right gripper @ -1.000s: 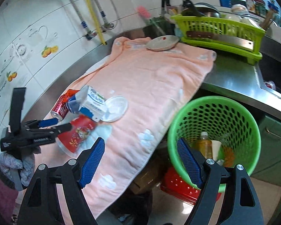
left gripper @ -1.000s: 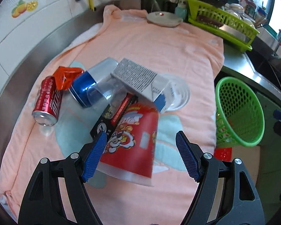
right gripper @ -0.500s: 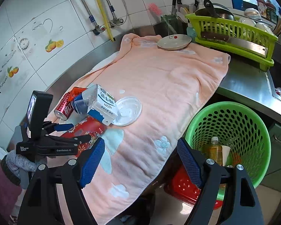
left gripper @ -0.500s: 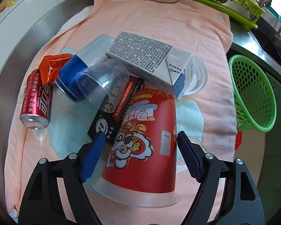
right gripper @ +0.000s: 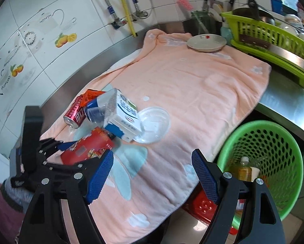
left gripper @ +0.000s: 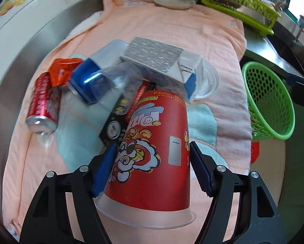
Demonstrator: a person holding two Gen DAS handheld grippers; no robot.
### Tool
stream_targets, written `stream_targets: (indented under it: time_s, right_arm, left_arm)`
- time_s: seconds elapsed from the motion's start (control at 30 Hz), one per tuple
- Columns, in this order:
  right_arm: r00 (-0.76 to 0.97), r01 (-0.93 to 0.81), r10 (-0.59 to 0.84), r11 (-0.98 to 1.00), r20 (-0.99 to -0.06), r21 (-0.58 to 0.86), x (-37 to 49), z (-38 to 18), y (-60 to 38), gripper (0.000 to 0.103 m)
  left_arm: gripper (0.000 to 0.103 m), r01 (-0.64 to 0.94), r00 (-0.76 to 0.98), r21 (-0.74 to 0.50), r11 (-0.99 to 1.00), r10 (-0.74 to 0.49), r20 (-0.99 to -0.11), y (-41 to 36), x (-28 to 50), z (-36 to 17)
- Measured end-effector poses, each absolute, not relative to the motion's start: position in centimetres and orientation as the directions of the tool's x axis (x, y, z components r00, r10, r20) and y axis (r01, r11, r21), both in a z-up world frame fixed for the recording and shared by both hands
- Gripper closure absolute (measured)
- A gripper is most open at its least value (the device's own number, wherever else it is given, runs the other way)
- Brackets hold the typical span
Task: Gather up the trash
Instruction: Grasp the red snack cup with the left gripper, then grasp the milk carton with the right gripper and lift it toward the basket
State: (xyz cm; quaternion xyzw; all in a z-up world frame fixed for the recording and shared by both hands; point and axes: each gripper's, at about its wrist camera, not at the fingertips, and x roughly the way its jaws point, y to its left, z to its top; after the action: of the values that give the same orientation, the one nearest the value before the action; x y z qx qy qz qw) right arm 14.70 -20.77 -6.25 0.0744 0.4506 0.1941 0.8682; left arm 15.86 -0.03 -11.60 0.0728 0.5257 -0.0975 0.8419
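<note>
My left gripper (left gripper: 152,168) points down over the red paper cup (left gripper: 158,152), which lies on its side on the pink towel (left gripper: 172,32) with its clear rim toward me. The cup sits between my two blue pads (left gripper: 105,168). The jaws are closing on it; the left pad looks to be against the cup's wall, while the right pad is right at its edge, and I cannot tell for sure that it presses yet.

Everything else I place from that cup. Just beyond its closed end lies a white milk carton (left gripper: 162,65), resting partly on a clear plastic lid (left gripper: 210,81). Beside the carton, to the cup's far left, a clear plastic cup (left gripper: 119,75) overlaps a blue can (left gripper: 91,81). A black packet (left gripper: 119,120) lies under the cup's left side. Farther left are an orange wrapper (left gripper: 62,71) and a red soda can (left gripper: 44,105) on its side. To the cup's right, off the towel's edge and lower down, stands the green basket (right gripper: 269,142), with a bottle (right gripper: 242,168) and a paper cup (right gripper: 254,172) already inside.

My right gripper (right gripper: 152,174) is released, jaws wide apart with nothing between them, hovering over the towel's near edge between the red cup and the basket. A plate (right gripper: 206,42) sits at the towel's far end, near the green dish rack (right gripper: 269,38).
</note>
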Motion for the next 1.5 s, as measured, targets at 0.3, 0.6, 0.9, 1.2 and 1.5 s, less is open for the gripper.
stream_targets:
  time_s: [0.3,0.6,0.9,1.2,1.5]
  right_arm:
    - [0.469,-0.378,0.450,0.880,-0.760,0.288,18.0,-6.0,-15.4,0.026]
    - [0.417,-0.490,0.397,0.856,-0.818,0.165,21.5,-7.2,-9.1,0.037]
    - [0.388,-0.520,0.277,0.853,-0.879,0.040,24.1,-10.4,-6.0,0.046]
    - [0.404,-0.527,0.242,0.850,-0.882,-0.008,24.5,-11.0,-5.1,0.059]
    - [0.447,-0.453,0.354,0.881,-0.821,0.133,22.6,-7.4,-9.5,0.059]
  left_arm:
    - [0.033,0.132,0.498,-0.035,0.991,-0.097,-0.862,3.8,12.8,-8.8]
    - [0.033,0.038,0.536,-0.088,0.995,-0.095,-0.839,7.8,11.0,-7.2]
    - [0.033,0.007,0.542,-0.132,0.991,-0.115,-0.833,9.3,10.8,-7.1]
    - [0.033,0.006,0.536,-0.140,0.990,-0.121,-0.835,9.7,10.9,-7.4]
    - [0.033,0.036,0.538,-0.145,0.989,-0.141,-0.831,8.6,11.5,-7.1]
